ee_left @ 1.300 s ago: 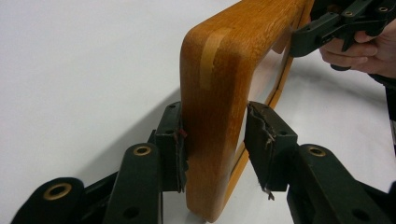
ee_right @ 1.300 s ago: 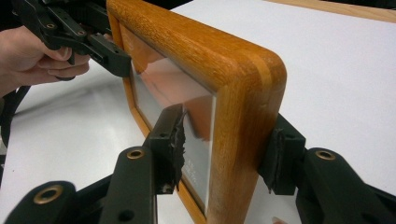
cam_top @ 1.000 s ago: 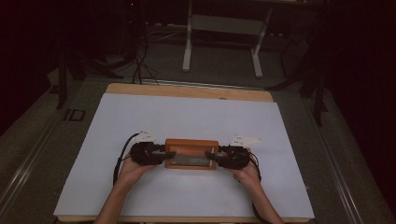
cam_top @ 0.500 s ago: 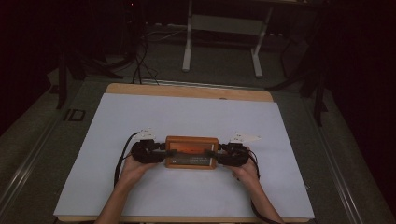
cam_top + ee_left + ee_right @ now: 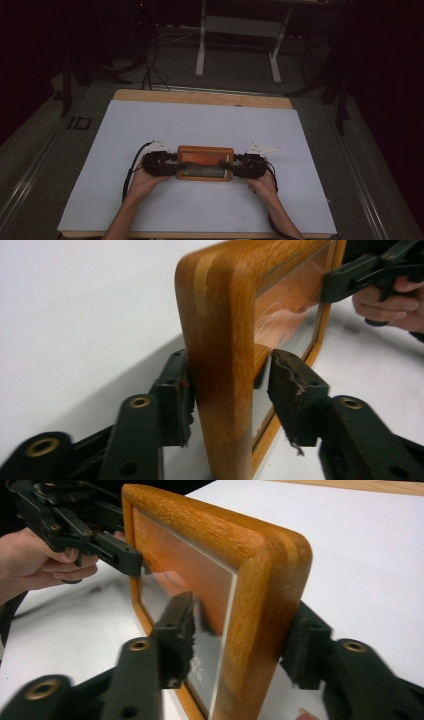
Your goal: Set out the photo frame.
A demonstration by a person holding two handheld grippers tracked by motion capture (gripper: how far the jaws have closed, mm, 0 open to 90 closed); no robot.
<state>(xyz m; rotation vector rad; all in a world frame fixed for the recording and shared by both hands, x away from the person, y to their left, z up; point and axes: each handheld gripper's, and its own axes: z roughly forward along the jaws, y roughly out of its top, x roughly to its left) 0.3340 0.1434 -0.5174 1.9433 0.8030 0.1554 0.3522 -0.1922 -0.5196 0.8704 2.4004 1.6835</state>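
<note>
A wooden picture frame [image 5: 205, 163] w/ a glass front sits between the two grippers, near the middle of the white surface [image 5: 200, 125] and toward the person's edge of it. Handling, as a guess: rigid, thick rounded hardwood border, prob. moderately heavy for its size; the varnish looks smooth so could slip under the pads, and the glass pane is the fragile bit, so best held on the wood at the short ends, pads across front and back, not pressing hard on the glass. That's roughly how it's held. Left gripper [image 5: 227, 385] is closed on the frame's near end: one jaw flat against the back of the wood, the other against the front edge by the glass, opened only about as wide as the frame is thick; the pad foam [image 5: 290, 390] looks torn and ragged. Right gripper [image 5: 240, 640] clamps the opposite end the same way, one jaw on the glass side, one behind on the wood back. In each gripper view the frame stands on edge, running straight away from the jaws toward the other gripper at its far end, w/ a hand [image 5: 45, 562] behind it. Can't tell if the bottom edge is touching the surface or just lifted. In the high view both hands [image 5: 145, 180] hold the grippers from below, cables trailing.
</note>
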